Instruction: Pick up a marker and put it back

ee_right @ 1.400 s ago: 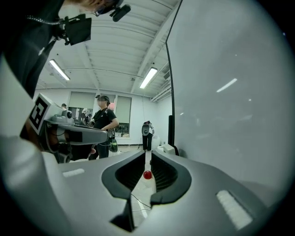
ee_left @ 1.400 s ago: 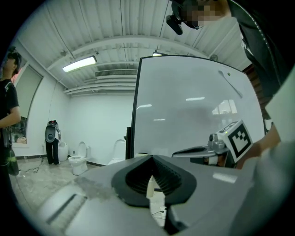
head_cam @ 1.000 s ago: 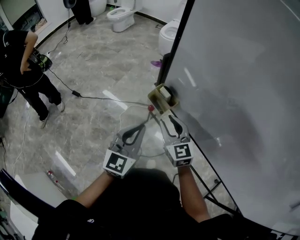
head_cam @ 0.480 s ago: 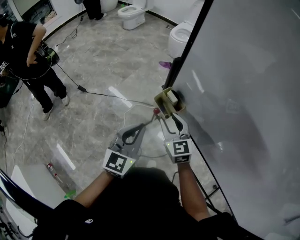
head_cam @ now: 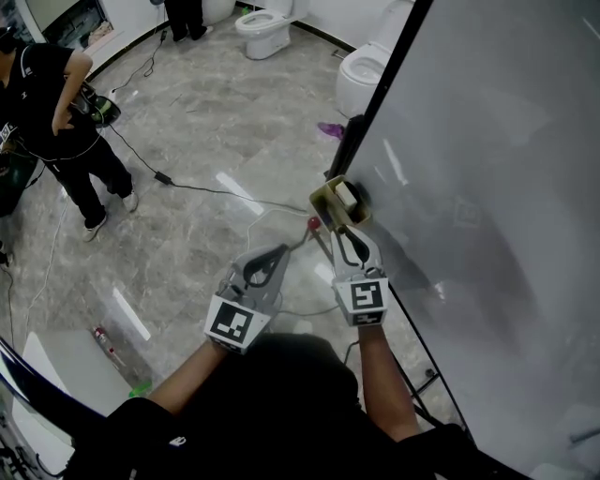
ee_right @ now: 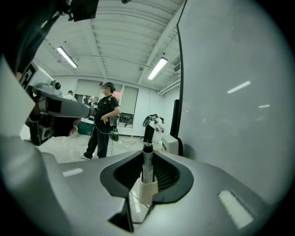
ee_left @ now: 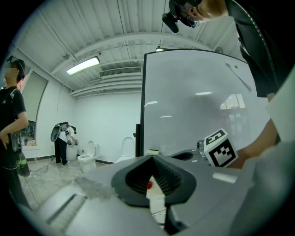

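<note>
A dark-capped marker [ee_right: 147, 161] stands upright between the jaws of my right gripper [ee_right: 146, 174], its lower end in a white piece. These jaws have just been closing and now press on it. In the head view my right gripper [head_cam: 345, 232] reaches to an olive tray [head_cam: 327, 208] on the whiteboard's edge, which holds a white eraser [head_cam: 346, 195]. My left gripper [head_cam: 284, 251] hovers to the left, shut on a white marker with a red cap [head_cam: 313, 223]. In the left gripper view that marker [ee_left: 149, 185] shows end-on between the jaws of the left gripper [ee_left: 153, 183].
A large whiteboard [head_cam: 487, 187] on a black frame fills the right. Two toilets [head_cam: 267, 23] [head_cam: 361, 75] stand at the back. A person in black [head_cam: 56, 103] stands at the far left. A cable [head_cam: 187, 190] and a bottle [head_cam: 108, 345] lie on the marble floor.
My right gripper's jaws have narrowed onto the dark-capped marker by the tray. The head view has shifted a little. My left gripper has hardly moved.
</note>
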The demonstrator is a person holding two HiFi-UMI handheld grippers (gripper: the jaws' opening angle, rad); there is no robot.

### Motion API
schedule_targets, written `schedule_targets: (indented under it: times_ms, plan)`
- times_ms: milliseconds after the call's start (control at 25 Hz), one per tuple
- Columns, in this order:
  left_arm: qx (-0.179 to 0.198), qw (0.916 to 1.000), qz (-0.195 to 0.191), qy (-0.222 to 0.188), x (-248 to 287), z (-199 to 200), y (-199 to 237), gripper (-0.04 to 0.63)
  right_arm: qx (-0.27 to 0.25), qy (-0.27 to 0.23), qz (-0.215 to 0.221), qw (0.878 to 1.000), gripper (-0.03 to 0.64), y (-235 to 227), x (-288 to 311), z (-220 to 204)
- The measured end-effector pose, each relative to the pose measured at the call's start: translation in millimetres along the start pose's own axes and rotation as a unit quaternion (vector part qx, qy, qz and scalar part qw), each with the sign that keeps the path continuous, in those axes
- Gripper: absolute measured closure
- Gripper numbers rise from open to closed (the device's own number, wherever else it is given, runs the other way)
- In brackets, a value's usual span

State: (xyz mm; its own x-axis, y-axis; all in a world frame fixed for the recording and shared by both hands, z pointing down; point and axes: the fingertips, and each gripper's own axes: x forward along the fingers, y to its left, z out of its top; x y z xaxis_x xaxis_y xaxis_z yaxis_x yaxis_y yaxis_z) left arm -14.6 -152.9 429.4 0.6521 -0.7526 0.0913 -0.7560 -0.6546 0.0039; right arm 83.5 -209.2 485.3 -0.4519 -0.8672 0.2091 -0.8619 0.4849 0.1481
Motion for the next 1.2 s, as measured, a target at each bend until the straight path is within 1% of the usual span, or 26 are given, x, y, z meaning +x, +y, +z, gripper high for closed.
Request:
schedule_targets:
  times_ms: [240, 320, 600, 800, 960, 1200]
  plan:
    - [0.007, 0.9999, -0.014, -0.007, -0.8, 2.5, -2.2, 0.591, -0.003, -0.021, -0.011, 1.0, 0.54, -1.8, -8.2, 16.3]
    - [0.003, 0.9999, -0.014, -0.007, -2.2, 2.1, -3.6, 0.592, -0.002, -0.031, -0.015, 0.999, 0.54, -1.5, -12.3, 22.4]
    - [0.003, 0.9996, -0.024, -0.012, -7.0, 1.9, -7.3, 0.591, 0.005, -0.073, -0.031, 0.997, 0.541, -2.3, -30.6, 56.3]
    - [0.007, 0.999, -0.041, -0.017, -13.5, 6.7, -12.3, 0.592, -0.002, -0.096, -0.039, 0.995, 0.541, 5.3, -47.8, 78.4]
    - [0.0, 0.9989, -0.041, -0.023, -15.6, 8.1, -10.7, 0.592, 0.0, -0.112, -0.045, 0.993, 0.541, 10.3, -61.7, 92.0]
    - [0.005, 0.9985, -0.046, -0.028, -19.0, 12.1, -6.5, 0.592, 0.013, -0.123, -0.057, 0.991, 0.54, 21.8, -82.6, 100.6]
